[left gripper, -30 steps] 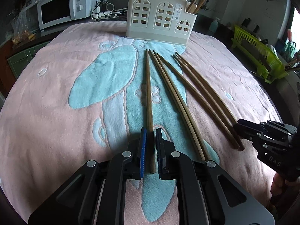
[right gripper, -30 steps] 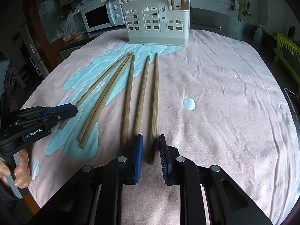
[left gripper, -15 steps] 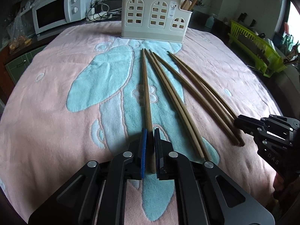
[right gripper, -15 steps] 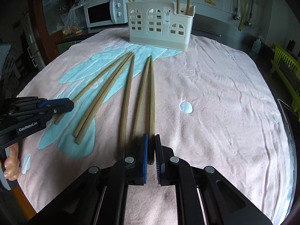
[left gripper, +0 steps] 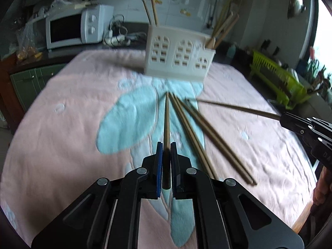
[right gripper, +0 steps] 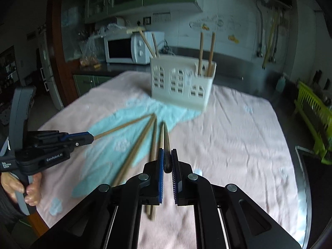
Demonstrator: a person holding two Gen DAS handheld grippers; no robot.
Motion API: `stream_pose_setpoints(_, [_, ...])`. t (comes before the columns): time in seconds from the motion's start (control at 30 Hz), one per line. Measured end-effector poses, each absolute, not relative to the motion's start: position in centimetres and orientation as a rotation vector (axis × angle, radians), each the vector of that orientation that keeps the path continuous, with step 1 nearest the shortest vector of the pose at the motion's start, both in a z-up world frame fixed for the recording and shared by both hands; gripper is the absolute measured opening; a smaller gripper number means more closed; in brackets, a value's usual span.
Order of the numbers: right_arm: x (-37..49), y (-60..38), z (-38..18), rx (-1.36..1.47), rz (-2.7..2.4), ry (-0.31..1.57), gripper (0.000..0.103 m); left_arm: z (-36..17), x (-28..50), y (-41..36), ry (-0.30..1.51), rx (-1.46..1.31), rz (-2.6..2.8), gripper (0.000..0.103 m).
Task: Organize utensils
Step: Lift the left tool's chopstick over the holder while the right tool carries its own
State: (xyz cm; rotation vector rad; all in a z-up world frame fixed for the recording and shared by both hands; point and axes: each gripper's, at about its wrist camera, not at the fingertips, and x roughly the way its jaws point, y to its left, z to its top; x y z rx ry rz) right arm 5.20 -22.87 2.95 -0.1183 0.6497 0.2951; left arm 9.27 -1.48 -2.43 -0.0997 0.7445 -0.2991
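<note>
Chopsticks: one in each gripper, butt ends off the pink towel [left gripper: 62, 145].
Left gripper [left gripper: 165, 153]: fingers clamped on chopstick [left gripper: 166, 120].
Right gripper [right gripper: 167, 157]: fingers clamped on chopstick [right gripper: 166, 139].
Change: both raised since a second ago.
Remaining: three loose [left gripper: 193, 128]; holder [left gripper: 178, 56] beyond.

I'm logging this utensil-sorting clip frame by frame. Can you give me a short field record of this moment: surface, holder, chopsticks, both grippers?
surface: pink towel with light-blue pattern
holder: cream plastic utensil holder with window cut-outs, upright at the far end, chopsticks standing in it
loose chopsticks: three long wooden chopsticks lying on the towel
left gripper: shut on one wooden chopstick
right gripper: shut on another wooden chopstick
background: white microwave, lime-green dish rack
</note>
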Motion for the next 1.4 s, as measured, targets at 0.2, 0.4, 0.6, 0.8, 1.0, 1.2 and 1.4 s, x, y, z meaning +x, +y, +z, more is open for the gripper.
stream_pose_setpoints(0.2, [7.1,-22.3,5.0,-0.089,0.323,0.614,0.007,-0.2,10.0,-0.8,0.644,-0.113,-0.289,0.006])
stream_pose_setpoints(0.4, [9.4,-21.7,6.4,-0.059,0.342,0.604,0.007,1.3,11.5,-0.5,0.594,-0.125,-0.292,0.006])
stream_pose_setpoints(0.6, [11.6,-22.1,6.7,-0.011,0.344,0.61,0.007,1.6,13.7,-0.5,0.594,-0.148,-0.288,0.006])
stream_pose_setpoints(0.8, [12.5,-22.3,7.3,0.0,0.34,0.587,0.007,2.2,14.2,-0.8,0.555,-0.148,-0.29,0.005])
stream_pose_setpoints(1.0, [13.3,-22.3,7.8,-0.018,0.332,0.585,0.007,2.6,15.1,-1.2,0.561,-0.142,-0.304,0.005])
stream_pose_setpoints(1.2, [13.9,-22.7,8.7,-0.027,0.322,0.575,0.007,3.8,16.2,-1.0,0.562,-0.168,-0.315,0.005])
stream_pose_setpoints(1.4, [14.5,-24.3,11.7,-0.023,0.331,0.572,0.007,6.9,17.1,-1.3,0.548,-0.142,-0.335,0.005])
